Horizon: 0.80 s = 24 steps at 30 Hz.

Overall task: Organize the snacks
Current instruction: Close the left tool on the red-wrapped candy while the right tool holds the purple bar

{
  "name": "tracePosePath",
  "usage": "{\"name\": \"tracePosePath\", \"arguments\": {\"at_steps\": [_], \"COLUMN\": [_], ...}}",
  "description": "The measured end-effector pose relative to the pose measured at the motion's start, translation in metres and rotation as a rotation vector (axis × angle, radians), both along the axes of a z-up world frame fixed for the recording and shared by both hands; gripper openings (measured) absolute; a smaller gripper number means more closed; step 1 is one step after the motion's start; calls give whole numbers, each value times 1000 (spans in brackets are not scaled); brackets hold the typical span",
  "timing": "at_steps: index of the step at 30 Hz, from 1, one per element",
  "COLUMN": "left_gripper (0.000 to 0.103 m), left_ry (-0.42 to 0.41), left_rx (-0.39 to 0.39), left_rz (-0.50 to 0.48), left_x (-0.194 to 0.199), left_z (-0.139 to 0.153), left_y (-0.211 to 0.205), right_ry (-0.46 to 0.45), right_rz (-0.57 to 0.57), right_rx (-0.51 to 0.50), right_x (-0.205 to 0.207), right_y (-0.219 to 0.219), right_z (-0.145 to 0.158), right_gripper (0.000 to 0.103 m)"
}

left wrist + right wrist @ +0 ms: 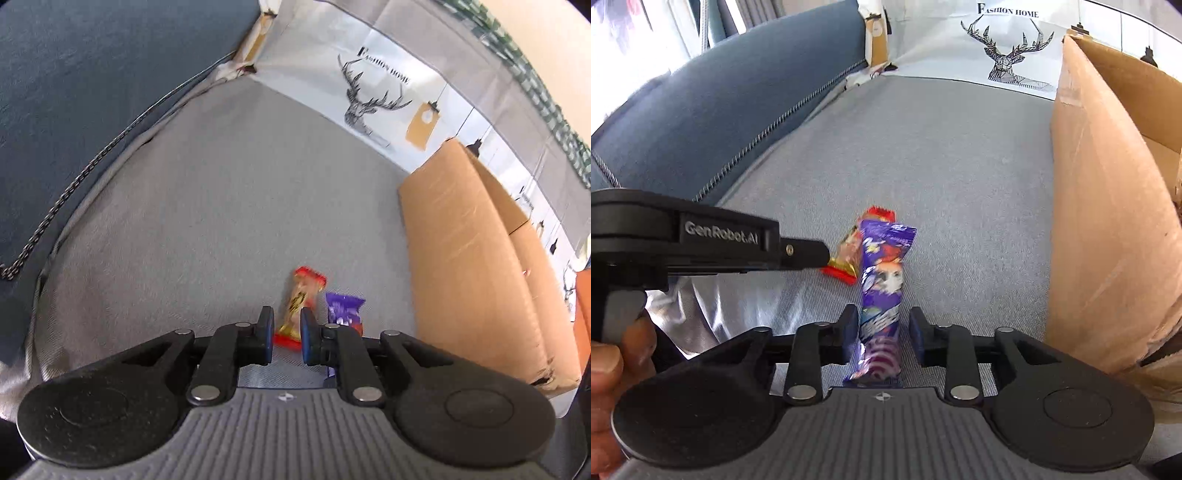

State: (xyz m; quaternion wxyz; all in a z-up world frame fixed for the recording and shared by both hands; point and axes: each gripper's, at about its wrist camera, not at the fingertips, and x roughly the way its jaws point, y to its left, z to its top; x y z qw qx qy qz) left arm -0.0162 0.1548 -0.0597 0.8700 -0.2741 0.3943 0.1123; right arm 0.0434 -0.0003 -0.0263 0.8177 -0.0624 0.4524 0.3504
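2 snack bars lie side by side on a grey sofa cushion (923,155), each lined up with its own claw. The left claw (287,334) straddles the near end of the red-and-gold bar (300,301), its jaws nearly closed yet with a sliver of daylight beside the wrapper, so it reads as released rather than gripping. The right claw (882,336) is parted around the purple bar (882,280), pads clear of the wrapper on both sides: released too. From the right wrist view, an open cardboard box (1108,206) stands at 3 o'clock of the bars, near but apart, the likely destination. The paired layout suggests sorting by hand, 1 bar per claw. Thin, crinkly wrappers could slip when pinched.
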Motion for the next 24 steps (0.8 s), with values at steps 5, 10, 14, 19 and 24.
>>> {"name": "tracePosePath", "arguments": {"at_steps": [5, 10, 14, 19, 24], "left_gripper": [16, 23, 30, 30, 30], "left_ry": [-12, 5, 21, 26, 24], "left_rx": [49, 86, 136, 175, 224], "left_rz": [-48, -75, -90, -127, -150], "left_x": [12, 19, 23, 31, 35], "left_z": [-2, -6, -10, -14, -18], "left_y": [-11, -21, -27, -33, -39], "right_ry": [5, -23, -60, -50, -59], "right_rz": [-6, -4, -23, -33, -27], "right_rx": [-3, -19, -58, -61, -67], "right_x": [4, 4, 2, 4, 4], "right_y": [4, 8, 10, 9, 11], "right_z": [-4, -6, -5, -5, -5], "right_gripper": [40, 35, 21, 22, 22]}}
